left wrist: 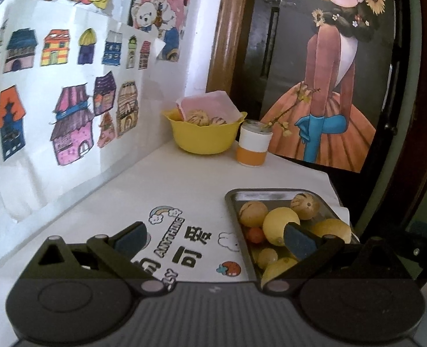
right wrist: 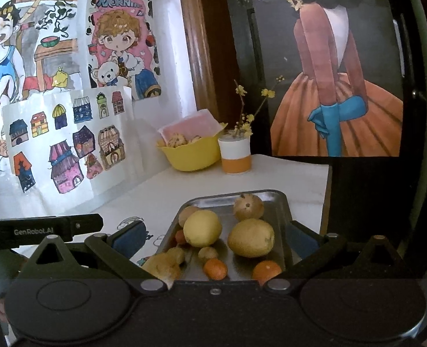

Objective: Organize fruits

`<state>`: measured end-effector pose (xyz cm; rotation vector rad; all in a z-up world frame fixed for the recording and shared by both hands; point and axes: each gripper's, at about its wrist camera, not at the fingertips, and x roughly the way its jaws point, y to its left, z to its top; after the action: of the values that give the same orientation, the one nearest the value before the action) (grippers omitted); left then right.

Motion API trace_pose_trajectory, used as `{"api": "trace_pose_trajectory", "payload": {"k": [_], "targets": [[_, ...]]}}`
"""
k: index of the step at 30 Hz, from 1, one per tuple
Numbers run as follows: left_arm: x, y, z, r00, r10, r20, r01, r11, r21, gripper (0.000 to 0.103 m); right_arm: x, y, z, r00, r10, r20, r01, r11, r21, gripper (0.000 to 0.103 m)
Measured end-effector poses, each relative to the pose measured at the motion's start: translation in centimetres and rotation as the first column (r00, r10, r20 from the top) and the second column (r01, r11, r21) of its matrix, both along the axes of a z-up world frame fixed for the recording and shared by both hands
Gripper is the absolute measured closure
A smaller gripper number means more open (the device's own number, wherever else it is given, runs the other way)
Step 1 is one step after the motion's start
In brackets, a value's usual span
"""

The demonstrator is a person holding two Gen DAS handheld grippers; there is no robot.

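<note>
Mostly lemons (right wrist: 202, 228) in tray (right wrist: 274, 195), yellow bowl (right wrist: 193, 156)

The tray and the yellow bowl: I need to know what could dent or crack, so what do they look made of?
The tray looks like thin metal, probably stainless steel: grey, shiny, with mirror-like reflections of the fruit on its floor. The yellow bowl looks like plastic, possibly silicone: uniform matte colour, soft wavy rim, no glaze shine. Neither can be confirmed by sight.

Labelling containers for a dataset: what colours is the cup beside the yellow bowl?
The cup is white above and orange below; the right wrist view shows it best.
</note>
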<state>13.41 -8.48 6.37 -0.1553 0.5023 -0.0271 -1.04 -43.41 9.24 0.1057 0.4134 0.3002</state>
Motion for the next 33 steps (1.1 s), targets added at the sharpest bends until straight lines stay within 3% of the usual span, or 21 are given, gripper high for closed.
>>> {"api": "trace_pose_trajectory", "payload": {"k": [14, 33], "targets": [[-3.0, 1.1, -0.6, 1.000, 0.009, -0.005, -0.009, 1.000, -0.024, 0.000, -4.6, 1.9, 1.2, 0.998, -0.020, 0.067, 0.022, 0.999, -0.038, 0.001], [-6.7, 2.4, -0.2, 1.000, 0.000, 0.016, 0.001, 1.000, -0.029, 0.000, -9.0, 3.4, 1.3, 0.997, -0.029, 0.073, 0.034, 0.997, -0.065, 0.001]]}}
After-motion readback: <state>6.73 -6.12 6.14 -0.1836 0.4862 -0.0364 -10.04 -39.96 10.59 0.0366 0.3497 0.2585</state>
